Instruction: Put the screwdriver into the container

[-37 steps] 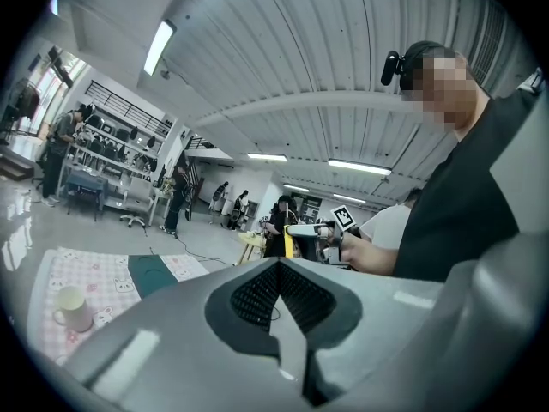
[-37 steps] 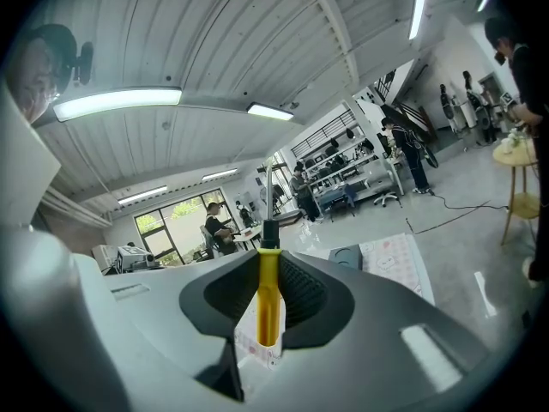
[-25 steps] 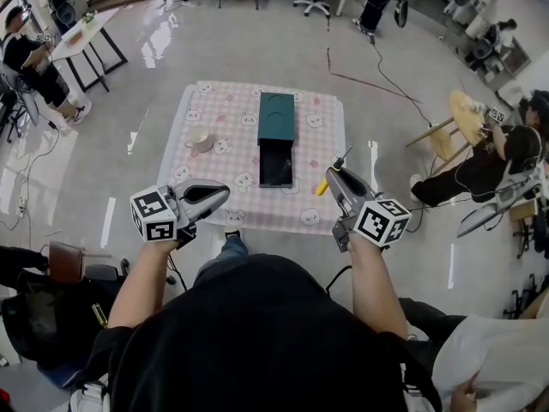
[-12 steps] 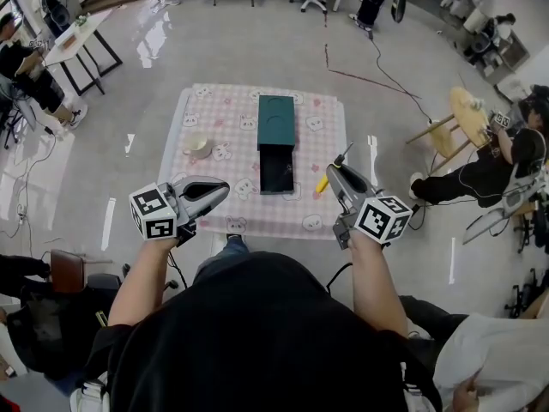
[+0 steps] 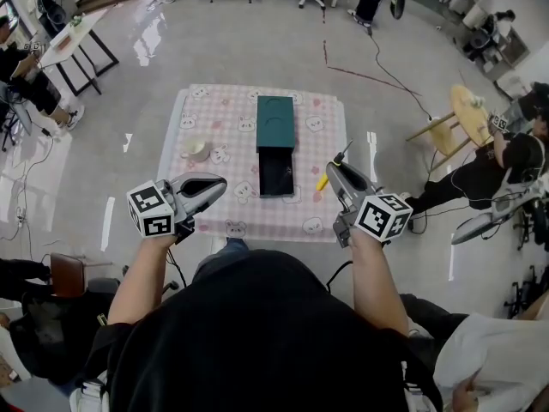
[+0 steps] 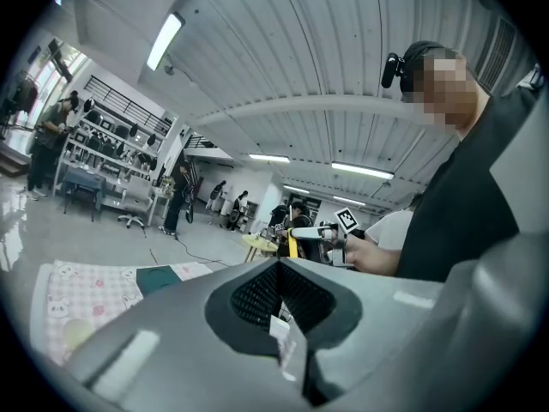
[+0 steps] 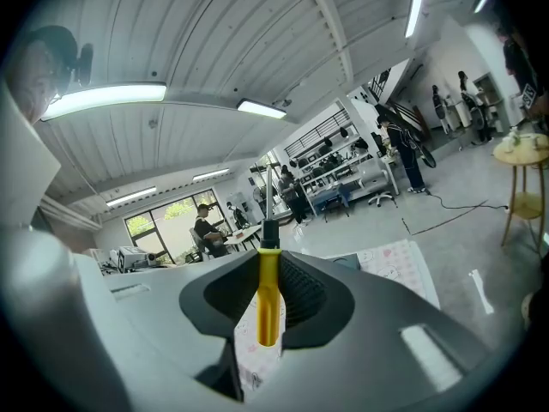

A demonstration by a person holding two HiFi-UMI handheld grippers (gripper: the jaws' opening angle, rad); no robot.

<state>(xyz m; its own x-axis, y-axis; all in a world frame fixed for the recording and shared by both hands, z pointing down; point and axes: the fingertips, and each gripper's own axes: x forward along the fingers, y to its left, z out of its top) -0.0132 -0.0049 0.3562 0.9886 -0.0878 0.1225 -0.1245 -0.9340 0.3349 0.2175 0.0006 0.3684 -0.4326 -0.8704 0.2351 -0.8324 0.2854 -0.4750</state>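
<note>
The screwdriver (image 7: pixel 269 294) is pinched by its yellow handle in the right gripper's (image 5: pixel 331 175) fingers, above the worktop's (image 5: pixel 202 114) right edge. It should be carried left over the container's (image 5: pixel 275 118) open near compartment, lowered level, then released. The left gripper's (image 5: pixel 216 184) fingers are pressed together, empty.

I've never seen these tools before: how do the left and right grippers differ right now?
The right gripper is shut on a yellow-handled screwdriver, whose shaft sticks out past the jaws; the left gripper is shut with nothing between its jaws. The left gripper points sideways, toward the right gripper; the right gripper points ahead toward the table. Both carry a marker cube.
</note>
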